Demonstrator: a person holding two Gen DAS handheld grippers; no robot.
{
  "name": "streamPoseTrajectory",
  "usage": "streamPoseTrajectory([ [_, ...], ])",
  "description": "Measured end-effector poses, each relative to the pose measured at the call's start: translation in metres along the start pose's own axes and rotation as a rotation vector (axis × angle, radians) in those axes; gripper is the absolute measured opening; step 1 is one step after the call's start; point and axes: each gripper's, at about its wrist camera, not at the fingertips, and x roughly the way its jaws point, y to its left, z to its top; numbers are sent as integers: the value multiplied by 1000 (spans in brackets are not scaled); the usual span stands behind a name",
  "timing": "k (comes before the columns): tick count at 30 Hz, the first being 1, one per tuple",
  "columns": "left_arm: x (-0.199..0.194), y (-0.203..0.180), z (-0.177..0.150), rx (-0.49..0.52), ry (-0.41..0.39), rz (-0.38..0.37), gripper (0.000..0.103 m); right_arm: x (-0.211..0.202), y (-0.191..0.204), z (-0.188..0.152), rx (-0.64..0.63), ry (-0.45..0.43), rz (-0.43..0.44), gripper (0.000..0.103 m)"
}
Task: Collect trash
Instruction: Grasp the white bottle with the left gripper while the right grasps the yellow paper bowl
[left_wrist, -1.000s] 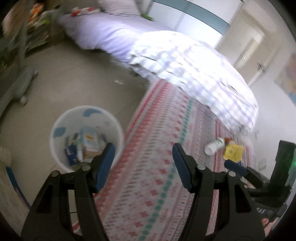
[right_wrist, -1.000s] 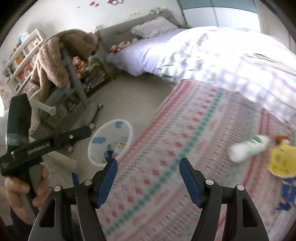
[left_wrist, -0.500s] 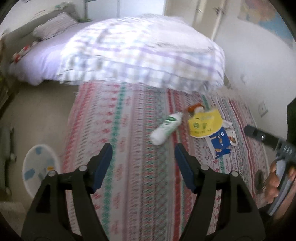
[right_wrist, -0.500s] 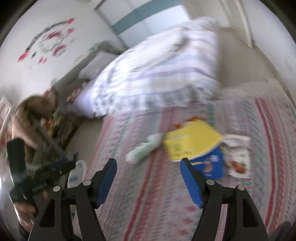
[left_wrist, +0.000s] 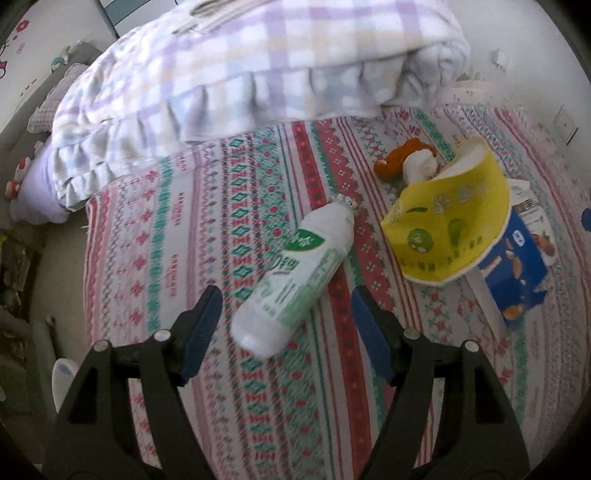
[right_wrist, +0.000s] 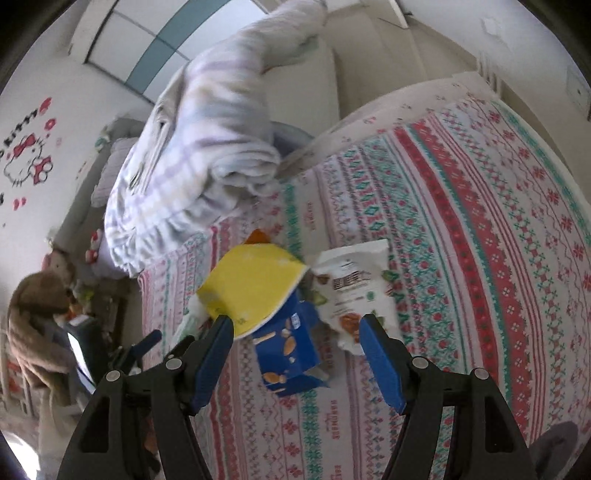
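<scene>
A second ago both cameras showed a white bin on the floor by the rug; now the bin is almost out of view and the trash fills both views, much bigger than before. The left claw (left_wrist: 286, 314) has come in over the bottle (left_wrist: 299, 273), which was a small shape far off before. The bottle lies on its side on the rug (left_wrist: 177, 229), and its flat bottom end sits between the two blue pads (left_wrist: 203, 328). The pads are wide apart and do not touch it. The left claw looks down at the rug from above, leaning forward. The right claw (right_wrist: 297, 350) has swung away from the bin side of the room and now hangs over the blue box (right_wrist: 291, 350). Its pads (right_wrist: 380, 362) are wide apart too, with the box between them and not touched. A yellow pack (right_wrist: 251, 288) lies partly on top of the box, and a white bag (right_wrist: 351, 291) lies just beside it on the right. In the left view an orange thing (left_wrist: 399, 158) lies behind the yellow pack, near the blanket (left_wrist: 258, 66) that hangs off the bed. All the trash is on the rug, close to the bed. Part of the left claw tool (right_wrist: 136, 350) shows low on the left in the right view.
</scene>
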Motion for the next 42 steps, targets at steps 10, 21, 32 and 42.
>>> streamPoseTrajectory([
  [10, 6, 15, 0, -87, 29, -76, 42, 26, -5, 14, 44, 22, 23, 72],
  [21, -29, 47, -24, -277, 65, -173, 41, 56, 79, 17, -290, -51, -26, 79],
  [32, -45, 64, -42, -334, 60, -220, 41, 101, 145, -33, -1051, -43, -307, 48],
  [42, -62, 78, -51, -381, 33, -267, 41, 64, 154, -42, -1060, -50, -303, 10],
])
